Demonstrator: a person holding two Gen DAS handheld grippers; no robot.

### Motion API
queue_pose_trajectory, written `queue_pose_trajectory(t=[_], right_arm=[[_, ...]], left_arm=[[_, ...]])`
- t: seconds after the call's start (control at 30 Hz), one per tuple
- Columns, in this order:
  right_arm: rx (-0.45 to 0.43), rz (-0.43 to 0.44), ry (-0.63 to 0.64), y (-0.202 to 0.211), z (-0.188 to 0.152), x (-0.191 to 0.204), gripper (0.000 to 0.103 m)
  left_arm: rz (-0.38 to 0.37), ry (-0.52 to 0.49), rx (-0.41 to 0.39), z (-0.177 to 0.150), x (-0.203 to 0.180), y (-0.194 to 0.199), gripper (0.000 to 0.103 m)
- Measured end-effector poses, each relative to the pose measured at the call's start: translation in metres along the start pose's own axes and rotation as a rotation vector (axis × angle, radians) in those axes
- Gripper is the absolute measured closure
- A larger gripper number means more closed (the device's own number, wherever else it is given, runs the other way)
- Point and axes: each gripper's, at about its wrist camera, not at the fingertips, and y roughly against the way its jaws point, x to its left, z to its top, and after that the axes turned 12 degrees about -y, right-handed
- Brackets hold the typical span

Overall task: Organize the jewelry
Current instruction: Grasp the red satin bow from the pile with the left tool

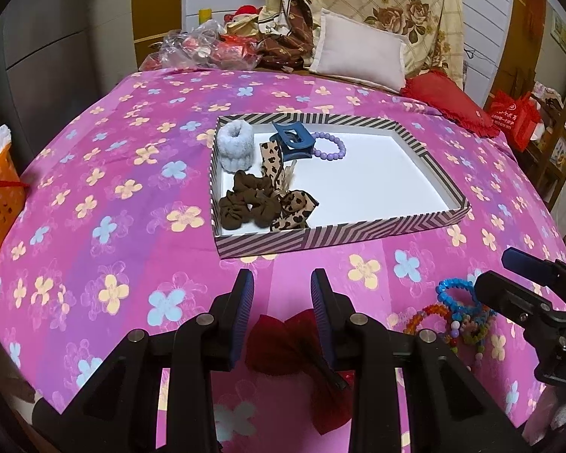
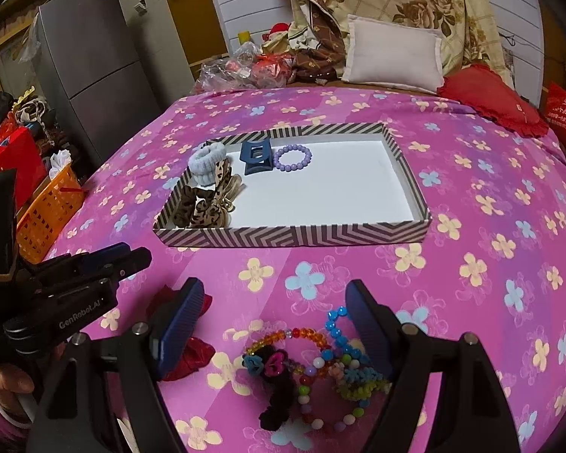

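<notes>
A striped tray (image 1: 320,234) (image 2: 283,236) with a white floor lies on the pink flowered bedspread. It holds a pale blue scrunchie (image 1: 233,147), a blue claw clip (image 1: 292,142), a purple bead bracelet (image 1: 330,147), a brown scrunchie (image 1: 245,204) and a leopard bow (image 1: 292,209). My left gripper (image 1: 283,275) (image 2: 132,255) is open above a red bow (image 1: 279,343) (image 2: 192,353) that rests on the bed. My right gripper (image 2: 273,290) (image 1: 498,271) is open over a pile of coloured bead bracelets (image 2: 309,339) (image 1: 456,309) and a black scrunchie (image 2: 277,389).
An orange basket (image 1: 0,204) (image 2: 53,215) stands off the bed's left edge. A white pillow (image 1: 358,51), a red cushion (image 1: 449,102) and plastic bags (image 1: 203,49) lie at the head. A grey fridge (image 2: 94,68) stands to the left, a red bag (image 1: 517,117) to the right.
</notes>
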Motion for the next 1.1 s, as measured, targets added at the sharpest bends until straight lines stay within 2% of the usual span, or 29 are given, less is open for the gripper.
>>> queue_pose_trajectory(t=[0.33,0.67,0.77,0.8,0.93,1.0,1.1], right_arm=[[0.005,-0.02,0.019,0.005,-0.007,-0.008,0.022],[0.041,-0.031,0.032,0.0,-0.019,-0.018,0.023],[0.077,-0.005,0.045,0.002,-0.026,-0.02,0.033],[0.085,-0.005,0.057,0.003,-0.03,-0.018,0.034],[0.108,-0.007,0.111,0.002,-0.047,-0.012,0.039],[0.122,0.003,0.123,-0.001,-0.056,-0.01,0.047],[0.141,0.008,0.149,-0.007,-0.065,-0.006,0.054]], left_arm=[[-0.027,0.028,0.033,-0.011,0.015,0.0,0.071],[-0.132,0.112,0.113,-0.033,0.038,-0.007,0.07],[-0.166,0.142,0.125,-0.036,0.038,-0.01,0.065],[-0.175,0.147,0.13,-0.037,0.037,-0.011,0.065],[-0.195,0.141,0.146,-0.039,0.029,-0.016,0.064],[-0.2,0.138,0.152,-0.04,0.025,-0.018,0.064],[-0.201,0.131,0.164,-0.042,0.021,-0.021,0.064]])
